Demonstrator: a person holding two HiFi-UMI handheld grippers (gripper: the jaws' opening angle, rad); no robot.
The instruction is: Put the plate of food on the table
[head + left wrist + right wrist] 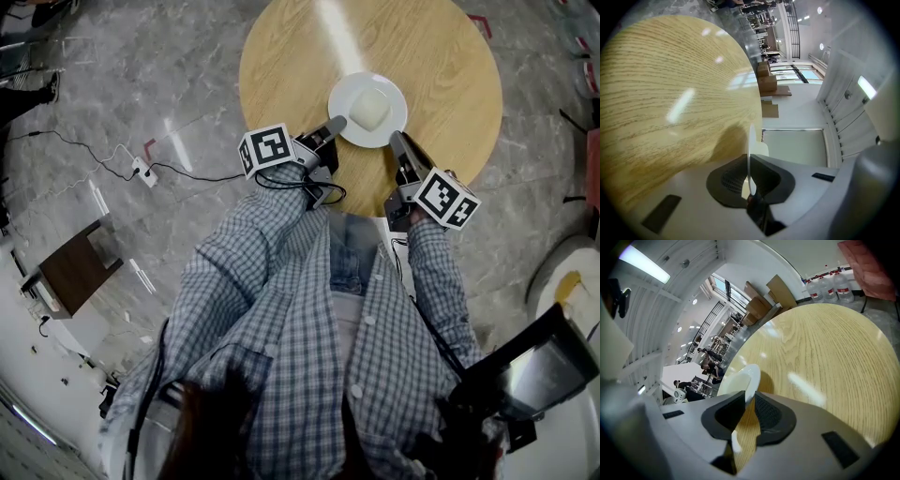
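Checked shirt (pixel 309 347) fills the foreground of the head view, where a person stands at the near edge of a round wooden table (pixel 431 56) on a grey marble floor (pixel 141 75). The left gripper (pixel 336 123) and the right gripper (pixel 396 141) meet a white plate (pixel 395 94) from either side of its near rim. A pale block of food (pixel 370 109) sits at the plate's centre. The plate lies over the tabletop, near its front edge; whether it touches the wood cannot be told. A power strip (pixel 142 171) with its cable lies on the floor to the left, near a small dark stool (pixel 80 267).

From the left gripper view, the jaws stand narrow, pinched on the plate's thin rim (pixel 750 150), which is seen edge-on. The plate's shadow falls on the oak-grain tabletop (pixel 670 93) just beside it. Cardboard boxes (pixel 766 79) stand against the far wall.

From the right gripper view, the dark pads (pixel 768 416) likewise close on the plate (pixel 743 380), tilted across the frame above the wood (pixel 825 357). Water bottles (pixel 829 286) line the wall behind.
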